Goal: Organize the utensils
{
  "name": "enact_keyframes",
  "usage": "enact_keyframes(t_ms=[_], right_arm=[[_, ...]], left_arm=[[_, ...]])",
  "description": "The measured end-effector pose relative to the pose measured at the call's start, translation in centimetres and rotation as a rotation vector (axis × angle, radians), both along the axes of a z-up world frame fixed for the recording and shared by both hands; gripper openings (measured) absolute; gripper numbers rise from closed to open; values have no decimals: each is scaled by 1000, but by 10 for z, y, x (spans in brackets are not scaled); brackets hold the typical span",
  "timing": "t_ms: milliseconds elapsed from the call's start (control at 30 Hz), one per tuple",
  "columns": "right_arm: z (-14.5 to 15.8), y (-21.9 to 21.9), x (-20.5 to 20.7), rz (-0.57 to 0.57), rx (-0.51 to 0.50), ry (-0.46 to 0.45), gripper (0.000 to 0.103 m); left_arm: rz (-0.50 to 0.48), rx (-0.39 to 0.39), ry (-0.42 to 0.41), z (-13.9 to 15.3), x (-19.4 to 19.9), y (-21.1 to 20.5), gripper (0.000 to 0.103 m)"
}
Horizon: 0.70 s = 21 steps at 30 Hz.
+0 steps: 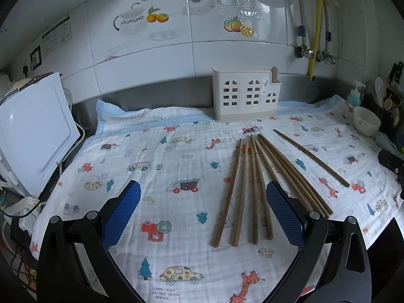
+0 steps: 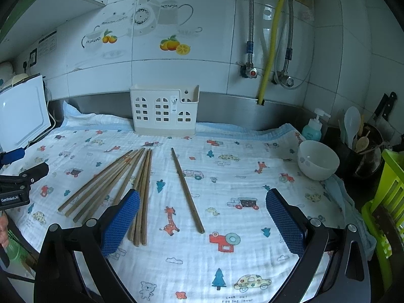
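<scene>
Several brown wooden chopsticks (image 1: pixel 255 189) lie fanned on a printed cloth (image 1: pixel 176 166); they also show in the right wrist view (image 2: pixel 121 184). One more chopstick (image 1: pixel 311 157) lies apart to their right, also in the right wrist view (image 2: pixel 188 189). A cream utensil holder with window cut-outs (image 1: pixel 246 94) stands at the back against the wall, also in the right wrist view (image 2: pixel 164 111). My left gripper (image 1: pixel 203 199) is open and empty above the cloth, just left of the fan. My right gripper (image 2: pixel 202 210) is open and empty, with the lone chopstick between its fingers' line of sight.
A white bowl (image 2: pixel 318 160) sits at the cloth's right edge, with a soap bottle (image 2: pixel 313 127) and a utensil pot (image 2: pixel 366 146) behind. A green rack (image 2: pixel 386 202) stands at far right. A white appliance (image 1: pixel 32 136) stands at the left. The left gripper shows at the right view's left edge (image 2: pixel 22 176).
</scene>
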State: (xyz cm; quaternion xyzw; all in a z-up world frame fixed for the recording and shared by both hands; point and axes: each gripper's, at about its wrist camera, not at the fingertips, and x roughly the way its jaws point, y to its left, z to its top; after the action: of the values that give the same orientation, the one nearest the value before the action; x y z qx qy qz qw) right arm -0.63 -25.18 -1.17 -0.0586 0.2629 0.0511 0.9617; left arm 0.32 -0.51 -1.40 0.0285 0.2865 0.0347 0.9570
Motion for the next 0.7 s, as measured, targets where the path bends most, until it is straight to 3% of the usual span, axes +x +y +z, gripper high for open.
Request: enact_keyframes(t_ms=[700], right_arm=[[-11,1,4,21,7,29,97]], left_arm=[[-14,23,36,-10,7,-3,98]])
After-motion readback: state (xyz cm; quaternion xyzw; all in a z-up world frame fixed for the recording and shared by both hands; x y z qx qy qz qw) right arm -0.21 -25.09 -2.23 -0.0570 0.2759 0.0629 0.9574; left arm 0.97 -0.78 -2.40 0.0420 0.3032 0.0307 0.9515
